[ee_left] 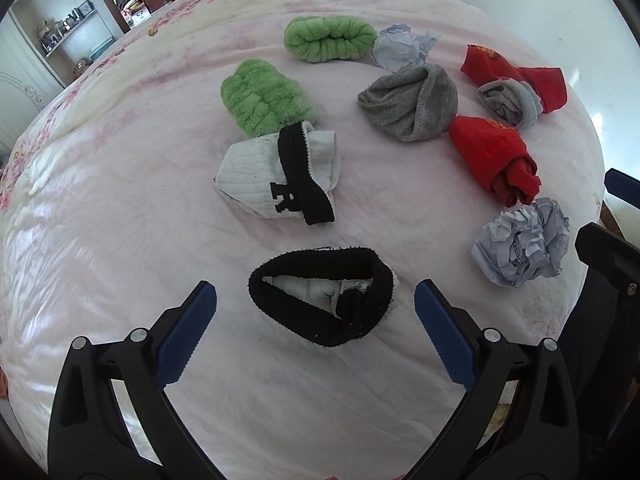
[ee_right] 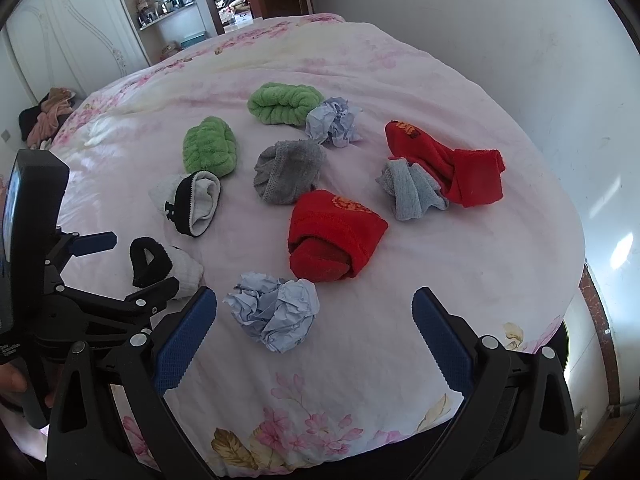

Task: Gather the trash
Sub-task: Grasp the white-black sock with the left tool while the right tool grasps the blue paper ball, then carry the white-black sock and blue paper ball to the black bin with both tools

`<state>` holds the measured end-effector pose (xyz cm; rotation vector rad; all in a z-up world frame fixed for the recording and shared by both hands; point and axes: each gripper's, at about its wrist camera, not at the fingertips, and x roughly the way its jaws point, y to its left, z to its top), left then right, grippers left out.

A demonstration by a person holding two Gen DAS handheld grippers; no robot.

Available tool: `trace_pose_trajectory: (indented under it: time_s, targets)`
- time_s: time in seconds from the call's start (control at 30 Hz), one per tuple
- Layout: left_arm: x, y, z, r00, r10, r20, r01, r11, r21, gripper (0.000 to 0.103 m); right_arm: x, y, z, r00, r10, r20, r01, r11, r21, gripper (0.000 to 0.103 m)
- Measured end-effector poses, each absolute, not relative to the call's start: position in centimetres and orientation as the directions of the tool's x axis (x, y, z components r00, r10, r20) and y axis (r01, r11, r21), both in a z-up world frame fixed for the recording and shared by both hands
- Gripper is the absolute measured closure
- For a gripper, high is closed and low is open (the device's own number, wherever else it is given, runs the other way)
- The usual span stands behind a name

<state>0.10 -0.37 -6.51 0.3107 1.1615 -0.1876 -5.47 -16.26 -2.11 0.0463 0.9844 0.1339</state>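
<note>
Left wrist view: the left gripper [ee_left: 316, 312] hangs released over a black-cuffed sock [ee_left: 324, 300] on the bed [ee_left: 120, 220]; a paper ball [ee_left: 522, 242] lies at right.

Right wrist view: the right gripper [ee_right: 314, 320], released, flanks that paper ball [ee_right: 274, 312]; another ball [ee_right: 332, 122] lies beside a green sock [ee_right: 284, 102].

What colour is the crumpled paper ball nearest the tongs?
Pale blue paper ball; right wrist view shows it best.
</note>
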Motion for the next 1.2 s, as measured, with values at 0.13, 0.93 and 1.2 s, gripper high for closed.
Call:
trace_pose_trajectory:
  time_s: [0.13,0.93,1.2]
  targets:
    - [0.6,-0.4,-8.2,0.367,0.014,-0.93,0.31,0.941,0.137,0.006,-5.4,-16.3,-2.6,0.538,0.131,-0.833,-0.088,0.991,0.099,0.009]
    - [0.2,1.3,-6.2,0.32,-0.154,-0.935,0.351,0.936,-0.035,0.053,-2.9,-12.1,-8.0,0.389,0.149,-0.909,-0.234,0.97,0.059,0.053]
    - [-0.9,-2.6,-3.0,0.354,-0.187,-0.916,0.447,0.894,-0.01,0.052,-5.9,-15.0,-5.5,0.406,0.2,-0.892,-0.266,0.959,0.094,0.053]
